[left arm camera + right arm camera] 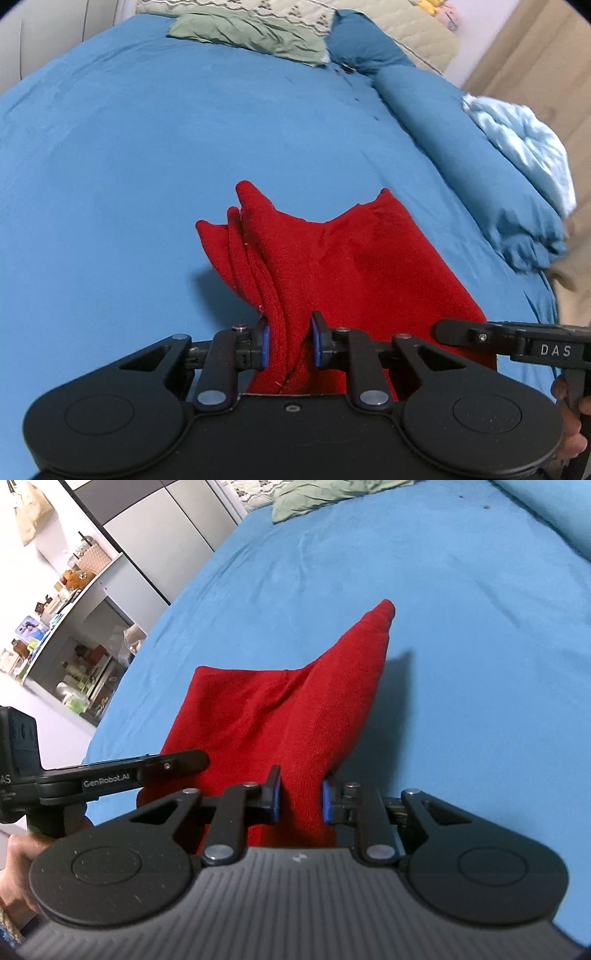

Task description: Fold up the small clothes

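A red knitted garment [332, 258] is held above the blue bed sheet [147, 166], folded into several layers. My left gripper [289, 343] is shut on its bunched left end, blue pads pressing the fabric from both sides. In the right wrist view the same red garment [280, 709] rises to a point, and my right gripper [300, 799] is shut on its right end. The right gripper's finger shows at the right edge of the left wrist view, the left gripper's finger at the left edge of the right wrist view. The cloth hangs between the two grips, casting a shadow on the sheet.
A green folded cloth [251, 35] lies at the far end of the bed. A rolled blue duvet [461, 147] and a pale blue quilt [524, 144] line the right side. Shelves with small items [74, 646] and a grey wardrobe [155, 528] stand left of the bed.
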Demonstrator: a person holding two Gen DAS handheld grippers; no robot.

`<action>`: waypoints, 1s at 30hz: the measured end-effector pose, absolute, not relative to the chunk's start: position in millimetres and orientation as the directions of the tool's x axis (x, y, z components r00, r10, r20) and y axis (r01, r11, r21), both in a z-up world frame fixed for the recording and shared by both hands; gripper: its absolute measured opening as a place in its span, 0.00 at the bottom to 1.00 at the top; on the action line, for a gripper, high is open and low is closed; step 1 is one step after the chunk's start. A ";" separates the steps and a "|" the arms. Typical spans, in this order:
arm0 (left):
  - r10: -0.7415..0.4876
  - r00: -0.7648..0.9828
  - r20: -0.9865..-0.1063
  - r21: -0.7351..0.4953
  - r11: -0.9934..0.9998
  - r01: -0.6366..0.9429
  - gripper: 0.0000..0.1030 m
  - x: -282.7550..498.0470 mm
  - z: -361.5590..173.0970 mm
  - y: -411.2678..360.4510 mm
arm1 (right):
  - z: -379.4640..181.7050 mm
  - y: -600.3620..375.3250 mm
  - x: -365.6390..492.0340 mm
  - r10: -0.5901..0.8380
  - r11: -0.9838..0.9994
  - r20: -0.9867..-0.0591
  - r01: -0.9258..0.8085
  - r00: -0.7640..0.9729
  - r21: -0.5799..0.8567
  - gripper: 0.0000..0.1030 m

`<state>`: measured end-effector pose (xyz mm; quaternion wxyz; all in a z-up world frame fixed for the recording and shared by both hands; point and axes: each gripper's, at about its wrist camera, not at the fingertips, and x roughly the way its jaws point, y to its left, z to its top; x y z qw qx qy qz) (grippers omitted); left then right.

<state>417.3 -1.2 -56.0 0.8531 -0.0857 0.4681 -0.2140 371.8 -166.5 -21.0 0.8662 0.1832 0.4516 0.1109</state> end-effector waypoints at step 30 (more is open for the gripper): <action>-0.323 0.663 -0.676 -0.137 0.938 0.317 0.41 316.8 -129.7 -44.9 | -112.4 -220.9 272.6 0.293 0.922 -0.690 -0.003 0.662 0.388 0.59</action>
